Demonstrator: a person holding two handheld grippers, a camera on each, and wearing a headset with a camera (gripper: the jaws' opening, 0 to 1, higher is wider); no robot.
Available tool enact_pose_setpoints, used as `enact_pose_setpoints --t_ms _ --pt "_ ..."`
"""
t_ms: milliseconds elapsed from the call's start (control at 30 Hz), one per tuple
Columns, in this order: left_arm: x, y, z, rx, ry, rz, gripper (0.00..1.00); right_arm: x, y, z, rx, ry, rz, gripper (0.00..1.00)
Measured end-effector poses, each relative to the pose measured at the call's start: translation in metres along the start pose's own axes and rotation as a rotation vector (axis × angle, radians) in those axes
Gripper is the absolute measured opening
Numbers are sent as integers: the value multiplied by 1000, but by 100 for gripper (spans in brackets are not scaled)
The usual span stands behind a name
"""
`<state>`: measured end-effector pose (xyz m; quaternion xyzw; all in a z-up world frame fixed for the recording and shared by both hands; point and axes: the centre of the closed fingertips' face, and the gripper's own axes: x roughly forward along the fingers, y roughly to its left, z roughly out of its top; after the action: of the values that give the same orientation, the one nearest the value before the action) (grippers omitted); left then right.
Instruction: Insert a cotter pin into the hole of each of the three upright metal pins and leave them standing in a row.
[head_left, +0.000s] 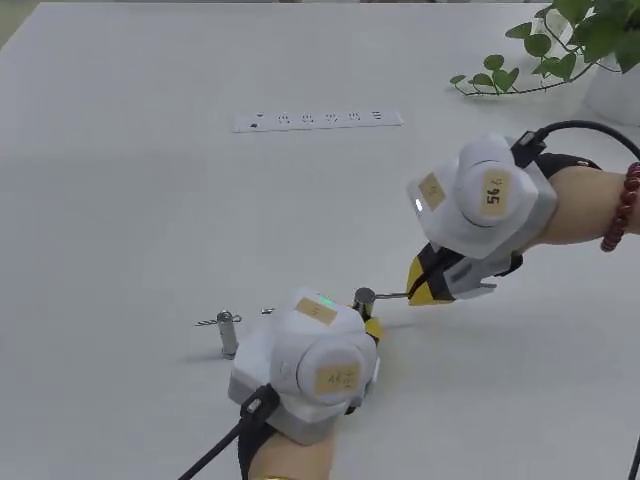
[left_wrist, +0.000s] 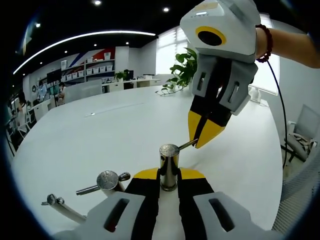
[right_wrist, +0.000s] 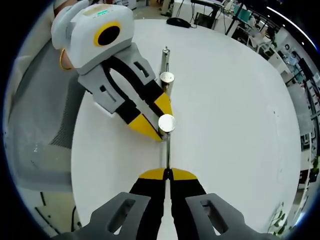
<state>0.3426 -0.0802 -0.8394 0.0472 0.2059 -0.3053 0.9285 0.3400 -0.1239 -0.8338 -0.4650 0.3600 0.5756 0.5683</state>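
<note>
Head view shows the wide white surface (head_left: 150, 200), where a cotter-pin insertion looks to be under way. The left hand-held gripper (left_wrist: 169, 176), jaws nearly closed, clamps a short upright silver metal pin (left_wrist: 169, 160) standing on it. The right hand-held gripper (right_wrist: 167, 173), jaws pinched together, grips a thin steel cotter pin (right_wrist: 168, 150) whose tip is at the pin's head. Next, it probably needs a straight push through the hole. A neighbouring silver pin (head_left: 228, 333) already carries its cotter.

short silver cylindrical metal pin (left_wrist: 169, 167) stands upright. thin steel-wire cotter pin (left_wrist: 187, 145) is horizontal, tip touching the pin's side near the top. second identical pin (head_left: 228, 334) upright nearby, another cotter pin (head_left: 212, 321) already through it.
</note>
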Motion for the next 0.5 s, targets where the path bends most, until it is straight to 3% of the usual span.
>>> enact_pose_setpoints --t_ms 500 --pt "1 0 0 -8 3 3 11 -1 -1 7 -29 -6 10 3"
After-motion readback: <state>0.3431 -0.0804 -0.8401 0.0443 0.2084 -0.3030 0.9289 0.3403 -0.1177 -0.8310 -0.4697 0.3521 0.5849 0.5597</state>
